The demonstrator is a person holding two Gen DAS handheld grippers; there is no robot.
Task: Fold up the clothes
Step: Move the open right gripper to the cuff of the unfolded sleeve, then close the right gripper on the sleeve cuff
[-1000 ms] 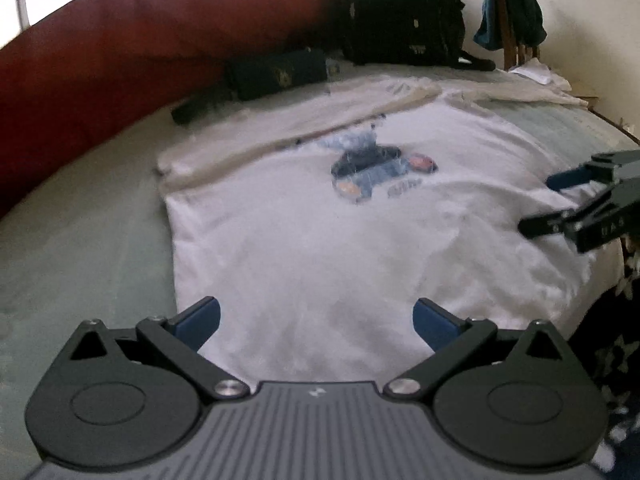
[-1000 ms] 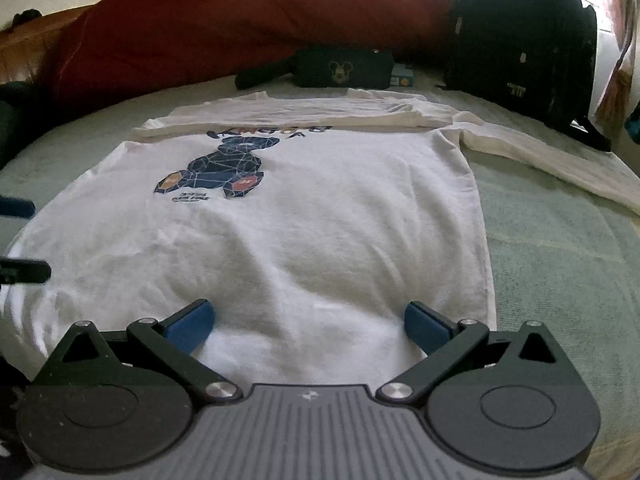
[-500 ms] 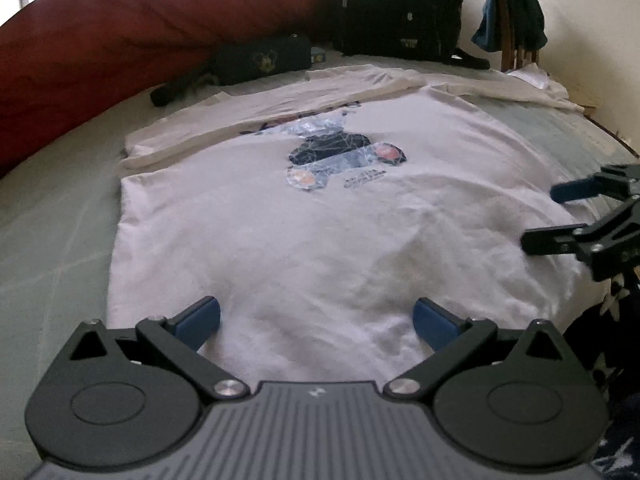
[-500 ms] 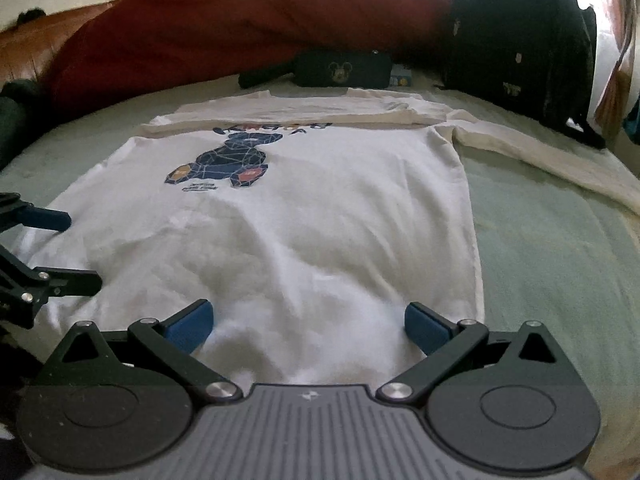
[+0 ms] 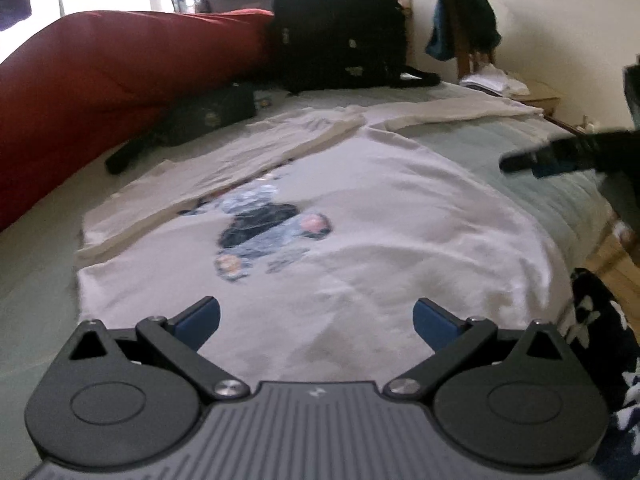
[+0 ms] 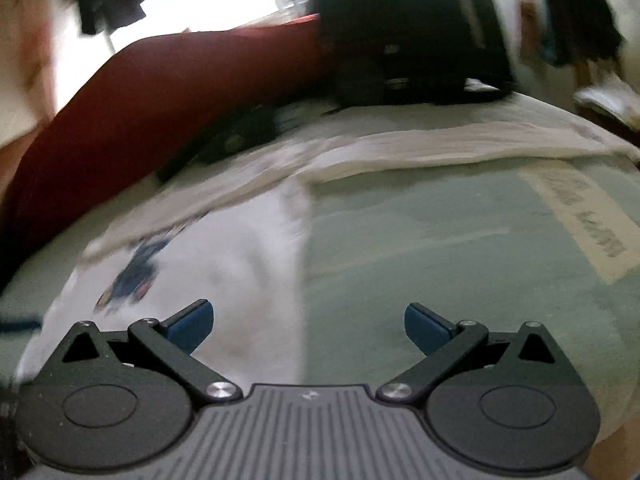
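Note:
A white long-sleeved shirt (image 5: 360, 224) with a dark bear print (image 5: 264, 232) lies flat on the pale green bed (image 5: 500, 148). One sleeve is folded across its top and the other (image 6: 460, 136) stretches out to the right. My left gripper (image 5: 316, 322) is open and empty over the shirt's hem. My right gripper (image 6: 308, 322) is open and empty above the shirt's right edge (image 6: 298, 280) and the bare bed (image 6: 440, 248). It also shows in the left wrist view (image 5: 560, 156), raised at the right. The right wrist view is blurred.
A red cushion (image 5: 120, 64) lines the bed's far left side. A black backpack (image 5: 340, 28) and a dark pouch (image 5: 208, 114) lie beyond the shirt. A chair with dark clothes (image 5: 464, 32) stands by the wall. The bed edge (image 5: 608, 240) drops off at the right.
My right gripper has lifted and swung right, off the shirt's hem, and its view now tilts over the bare bed. My left gripper has shifted a little and stays open.

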